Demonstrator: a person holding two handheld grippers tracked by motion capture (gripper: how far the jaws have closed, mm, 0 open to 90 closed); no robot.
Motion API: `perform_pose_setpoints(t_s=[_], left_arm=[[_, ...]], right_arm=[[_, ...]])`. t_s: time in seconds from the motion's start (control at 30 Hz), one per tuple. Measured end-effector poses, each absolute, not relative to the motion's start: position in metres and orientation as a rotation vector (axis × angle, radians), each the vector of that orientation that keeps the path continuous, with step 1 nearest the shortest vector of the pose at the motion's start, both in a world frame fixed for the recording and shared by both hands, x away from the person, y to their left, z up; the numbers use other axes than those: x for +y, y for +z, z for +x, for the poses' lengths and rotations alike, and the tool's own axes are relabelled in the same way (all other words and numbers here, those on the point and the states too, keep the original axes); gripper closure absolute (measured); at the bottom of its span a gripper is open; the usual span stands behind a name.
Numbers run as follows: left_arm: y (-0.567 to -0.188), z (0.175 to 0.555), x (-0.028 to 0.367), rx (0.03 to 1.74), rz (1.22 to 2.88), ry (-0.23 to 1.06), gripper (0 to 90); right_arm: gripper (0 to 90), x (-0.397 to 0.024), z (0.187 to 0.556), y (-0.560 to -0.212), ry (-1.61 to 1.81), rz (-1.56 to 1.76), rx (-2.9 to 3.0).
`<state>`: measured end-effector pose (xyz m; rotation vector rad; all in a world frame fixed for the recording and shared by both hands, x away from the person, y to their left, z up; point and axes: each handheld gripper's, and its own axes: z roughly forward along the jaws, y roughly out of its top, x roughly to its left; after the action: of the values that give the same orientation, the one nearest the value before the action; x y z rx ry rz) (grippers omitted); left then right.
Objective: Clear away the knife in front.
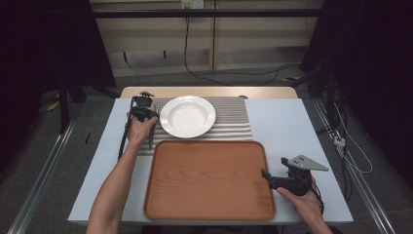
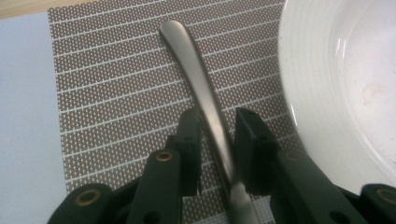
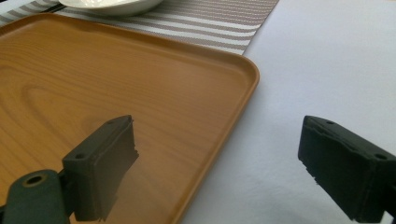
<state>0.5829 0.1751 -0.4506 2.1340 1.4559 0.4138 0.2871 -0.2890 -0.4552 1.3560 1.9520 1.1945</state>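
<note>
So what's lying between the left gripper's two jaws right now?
A metal utensil handle, lying on the striped placemat beside the white plate, seen in the left gripper view.

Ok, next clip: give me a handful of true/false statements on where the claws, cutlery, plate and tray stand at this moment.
1. The left claw has its jaws on either side of a metal utensil handle. True.
2. The wooden tray holds the white plate. False: the tray is bare, and the plate sits on the striped placemat beyond it.
3. The right claw is open with nothing between its jaws. True.
4. The right claw hovers over the plate. False: it is at the tray's right edge, one jaw over the tray and the other over the white table.
5. The utensil lies right of the plate. False: it lies left.
</note>
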Motion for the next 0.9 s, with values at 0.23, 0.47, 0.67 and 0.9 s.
perform_pose_setpoints(t_s=[0.23,0.47,0.67,0.9], left_arm=[[-0.4493,0.5837,0.1738,1.484,2.128,0.393,77.2],[-0.4471,0.5841,0.1758,1.481,2.162,0.35,79.7],[-0.4474,0.5835,0.1756,1.471,2.166,0.351,79.0],[-0.4466,0.585,0.1774,1.468,2.171,0.333,80.0]], right_arm=[[11.0,-0.2887,0.2868,-0.4548,1.203,1.345,1.951],[11.0,-0.2878,0.2871,-0.455,1.202,1.348,1.959],[11.0,-0.2881,0.2871,-0.4552,1.2,1.354,1.957],[11.1,-0.2882,0.2876,-0.4555,1.198,1.357,1.958]])
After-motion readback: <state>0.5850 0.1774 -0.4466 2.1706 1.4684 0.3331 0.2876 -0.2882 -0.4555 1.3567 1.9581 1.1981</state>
